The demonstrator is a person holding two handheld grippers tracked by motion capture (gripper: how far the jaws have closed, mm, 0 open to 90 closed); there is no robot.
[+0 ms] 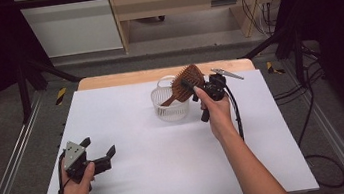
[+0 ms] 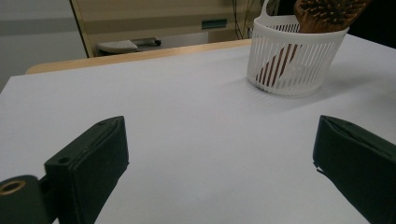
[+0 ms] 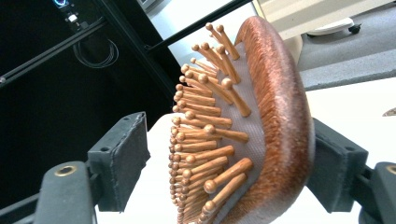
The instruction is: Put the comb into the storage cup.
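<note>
Hairbrush (image 1: 187,82) work shows plainly in the high view: one wooden brush stands with its handle down inside one white slatted basket (image 1: 167,108) near the table's far edge, its head leaning out over the rim toward the right gripper (image 1: 193,90). The lean suggests the basket alone props it, which is probably why the right hand stays close at the head. One left gripper (image 1: 99,149) waits well apart, near the front left of the white table (image 1: 144,171), jaws spread and holding nothing. One metal clip (image 1: 226,73) lies beyond the right hand.

Left gripper view: both black jaws stand wide over bare table, nothing between them. The basket (image 2: 292,60) sits farther off, the brush handle (image 2: 275,65) slanting down behind its slats.

Right gripper view: the brush head (image 3: 261,116) sits between the two jaws. A clear gap separates the left pad (image 3: 123,158) from the bristle tips; the right pad (image 3: 334,165) lies just beside the curved back, contact uncertain. The jaws look spread rather than pinching, a release judging by that gap.
</note>
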